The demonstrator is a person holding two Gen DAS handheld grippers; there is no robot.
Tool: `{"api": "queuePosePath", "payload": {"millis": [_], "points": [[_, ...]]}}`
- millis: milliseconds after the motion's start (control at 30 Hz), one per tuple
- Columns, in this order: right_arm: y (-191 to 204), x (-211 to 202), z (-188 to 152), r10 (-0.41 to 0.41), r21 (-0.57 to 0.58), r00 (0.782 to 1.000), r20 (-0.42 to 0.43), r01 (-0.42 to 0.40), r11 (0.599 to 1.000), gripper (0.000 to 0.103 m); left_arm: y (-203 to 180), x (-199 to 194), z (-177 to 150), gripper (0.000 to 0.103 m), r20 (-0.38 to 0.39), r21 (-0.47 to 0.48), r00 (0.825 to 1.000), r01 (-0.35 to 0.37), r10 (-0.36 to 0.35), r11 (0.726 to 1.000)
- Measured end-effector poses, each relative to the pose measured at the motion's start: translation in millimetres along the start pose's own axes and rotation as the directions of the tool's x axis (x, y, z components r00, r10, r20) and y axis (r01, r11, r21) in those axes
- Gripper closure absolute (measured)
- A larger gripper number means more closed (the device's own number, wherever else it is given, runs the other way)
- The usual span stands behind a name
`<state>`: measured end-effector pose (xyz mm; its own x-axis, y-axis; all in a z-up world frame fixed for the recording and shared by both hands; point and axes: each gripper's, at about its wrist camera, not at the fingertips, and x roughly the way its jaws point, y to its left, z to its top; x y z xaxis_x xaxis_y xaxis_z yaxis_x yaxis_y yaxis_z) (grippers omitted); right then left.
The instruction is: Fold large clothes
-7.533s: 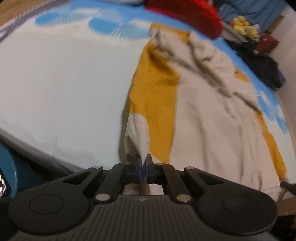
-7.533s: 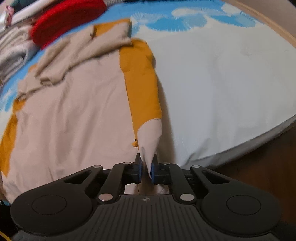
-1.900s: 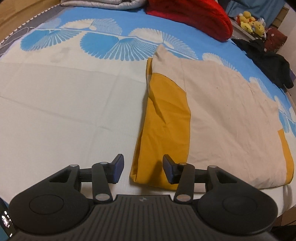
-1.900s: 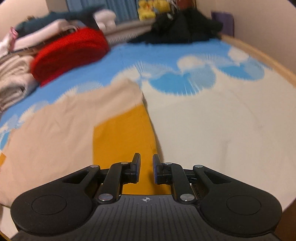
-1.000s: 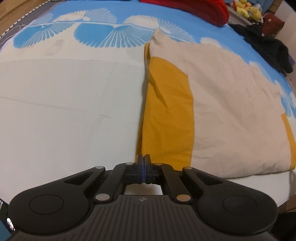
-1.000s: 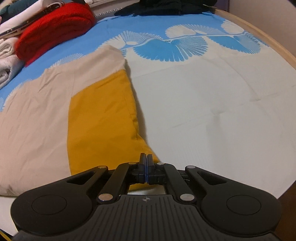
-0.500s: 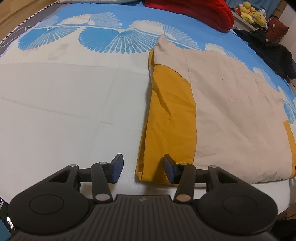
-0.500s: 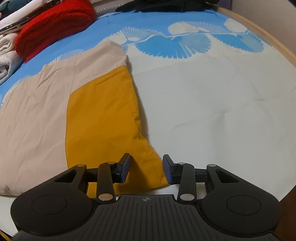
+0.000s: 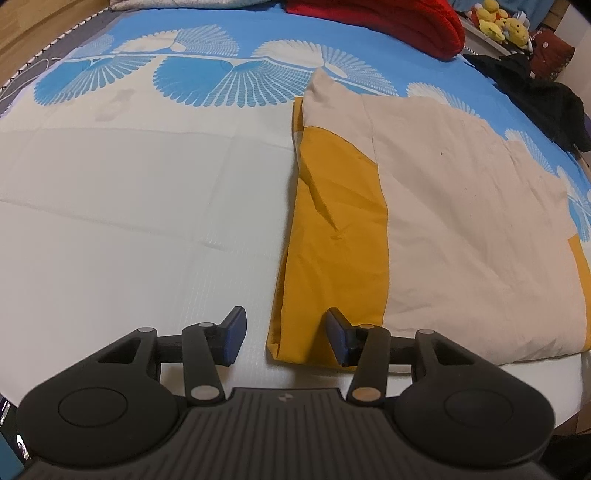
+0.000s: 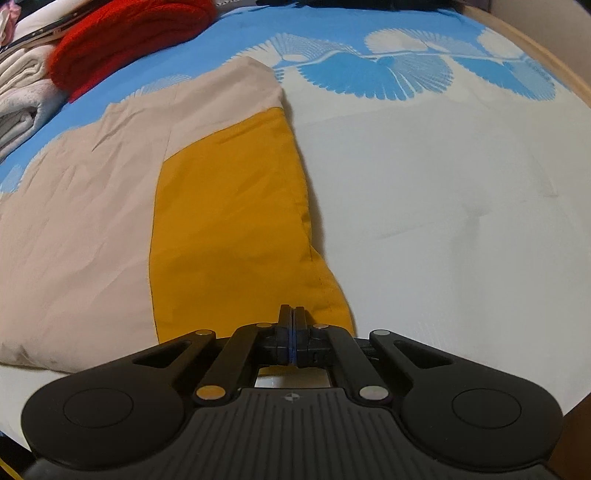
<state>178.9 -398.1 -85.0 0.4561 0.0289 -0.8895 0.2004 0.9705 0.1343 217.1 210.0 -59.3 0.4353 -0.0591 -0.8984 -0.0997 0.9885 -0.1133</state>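
A folded beige and mustard-yellow garment (image 9: 424, 229) lies flat on the bed. In the left wrist view my left gripper (image 9: 284, 338) is open, its fingers on either side of the garment's near yellow corner, just above the sheet. In the right wrist view the garment (image 10: 221, 214) spreads to the left, and my right gripper (image 10: 291, 332) is shut at the yellow corner on that side; the cloth's edge runs into the closed jaws.
The bed sheet (image 9: 129, 221) is white with blue fan prints at the far end. A red knitted item (image 9: 388, 18) and dark clothes (image 9: 535, 92) lie at the far edge. Folded pale clothes (image 10: 22, 96) sit far left. The wooden bed rim (image 10: 546, 55) curves at right.
The left gripper, shut a second ago, stands open around the yellow corner. The right gripper was open half a second ago and has shut at its corner.
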Motion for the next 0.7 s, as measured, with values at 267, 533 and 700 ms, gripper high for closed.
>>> {"api": "queuePosePath", "payload": {"millis": [267, 533, 700], "points": [[-12, -9, 1, 0.014, 0.08, 1.0, 0.027, -0.016, 0.997, 0.093, 2, -21, -7, 0.05, 0.071, -0.083, 0.997, 0.0, 0.006, 0.997], [-6, 7, -2, -0.021, 0.065, 0.999, -0.049, 0.024, 0.998, 0.052, -7, -26, -35, 0.04, 0.061, -0.328, 0.989, 0.15, -0.137, 0.933], [-6, 10, -2, -0.025, 0.068, 0.998, -0.062, 0.029, 0.997, 0.052, -15, 2, -41, 0.021, -0.018, -0.426, 0.982, 0.164, -0.19, 0.89]]}}
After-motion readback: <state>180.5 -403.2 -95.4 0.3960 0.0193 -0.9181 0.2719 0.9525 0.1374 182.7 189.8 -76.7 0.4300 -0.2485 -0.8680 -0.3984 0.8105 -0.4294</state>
